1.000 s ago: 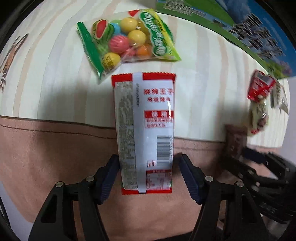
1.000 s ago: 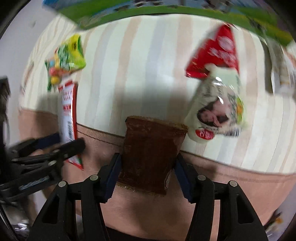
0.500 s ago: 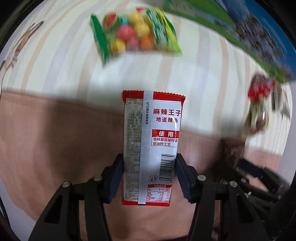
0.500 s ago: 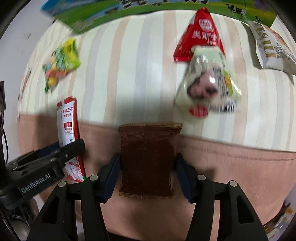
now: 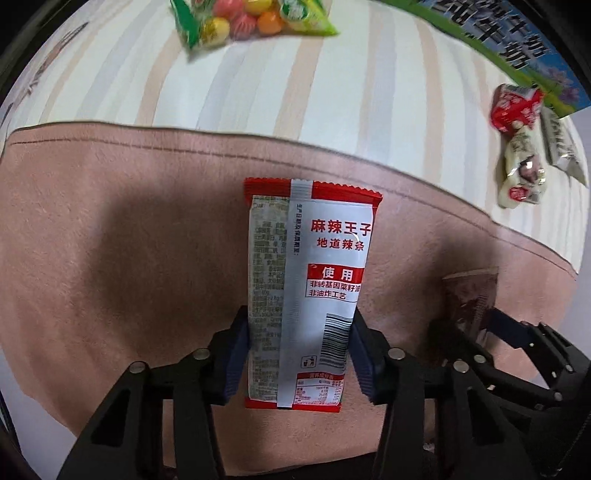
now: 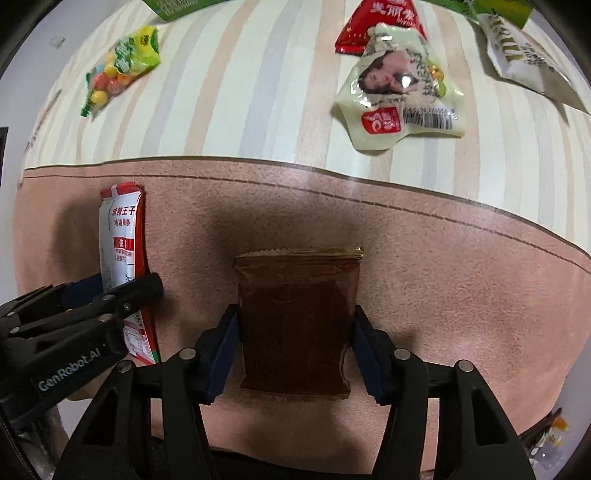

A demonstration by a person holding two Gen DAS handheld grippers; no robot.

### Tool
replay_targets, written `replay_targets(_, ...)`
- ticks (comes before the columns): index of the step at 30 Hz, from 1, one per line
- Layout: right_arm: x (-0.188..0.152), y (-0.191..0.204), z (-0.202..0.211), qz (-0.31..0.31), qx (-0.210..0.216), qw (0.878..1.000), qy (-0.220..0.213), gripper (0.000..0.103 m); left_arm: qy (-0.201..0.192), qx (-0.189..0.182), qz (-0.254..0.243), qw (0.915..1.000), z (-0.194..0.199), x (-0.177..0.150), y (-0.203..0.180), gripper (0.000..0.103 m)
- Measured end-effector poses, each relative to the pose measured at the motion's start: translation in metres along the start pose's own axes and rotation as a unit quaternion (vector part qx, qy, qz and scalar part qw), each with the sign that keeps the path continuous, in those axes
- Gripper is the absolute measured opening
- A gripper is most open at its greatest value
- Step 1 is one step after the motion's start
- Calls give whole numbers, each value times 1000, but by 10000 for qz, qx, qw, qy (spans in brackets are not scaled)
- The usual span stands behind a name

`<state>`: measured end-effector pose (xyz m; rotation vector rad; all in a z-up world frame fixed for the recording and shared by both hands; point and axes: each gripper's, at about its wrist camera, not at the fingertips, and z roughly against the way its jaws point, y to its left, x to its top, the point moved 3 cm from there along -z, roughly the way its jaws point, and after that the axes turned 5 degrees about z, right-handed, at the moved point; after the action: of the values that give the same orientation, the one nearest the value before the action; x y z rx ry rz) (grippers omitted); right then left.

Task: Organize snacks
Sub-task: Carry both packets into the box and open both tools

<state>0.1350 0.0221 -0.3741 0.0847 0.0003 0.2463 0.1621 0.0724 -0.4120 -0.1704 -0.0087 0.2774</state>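
A long red-and-white snack packet (image 5: 310, 258) hangs over the pink-brown cloth, and my left gripper (image 5: 299, 312) is shut on it, blue pads pressing its two long edges near the lower half. My right gripper (image 6: 295, 312) is shut on a dark brown packet (image 6: 295, 295), gripped by its sides. Both grippers point down at the surface. The right wrist view shows the left gripper (image 6: 118, 291) with its red-and-white packet (image 6: 122, 236) at the left. In the left wrist view the right gripper (image 5: 472, 317) and the brown packet (image 5: 469, 291) show at the right.
On the striped cloth (image 6: 240, 92) farther off lie a green bag of coloured candy balls (image 6: 122, 66), a red triangular pack (image 6: 380, 22), a pale green pack with a portrait (image 6: 395, 92) and a white bag (image 6: 524, 55). A green-and-blue carton (image 5: 517, 44) lines the far edge.
My left jaws closed onto the red-and-white packet. Both grippers carried their packets back from the striped cloth over the pink-brown band; the candy bag slid toward the top of view.
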Motion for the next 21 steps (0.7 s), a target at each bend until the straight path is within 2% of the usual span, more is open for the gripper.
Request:
replay_targets(3, -6, 5, 8, -53, 155, 9998, -110, 60, -67, -117, 29, 9999, 10, 3, 0, 45)
replay_targets(5, -25, -5, 19, -115, 321, 9993, -170, 60, -119, -224, 29, 9997, 20, 5, -5, 45)
replay_targets(11, -14, -25, 64, -271, 725, 9956, -537, 60, -378, -633, -64, 9973, 65, 26, -12, 45)
replay_targets(16, 11, -50, 127, -436, 1052, 9887, -974, 60, -728, -1060, -252, 9914, 118, 53, -41, 45)
replay_targets(18, 33, -60, 150, -487, 1133, 9851, -1202, 60, -877, -1213, -319, 9882, 143, 58, -46, 45)
replay_targets(21, 58, -71, 186, -543, 1161, 9793, -1567, 60, -1151, -1296, -470, 9837, 181, 99, -49, 45)
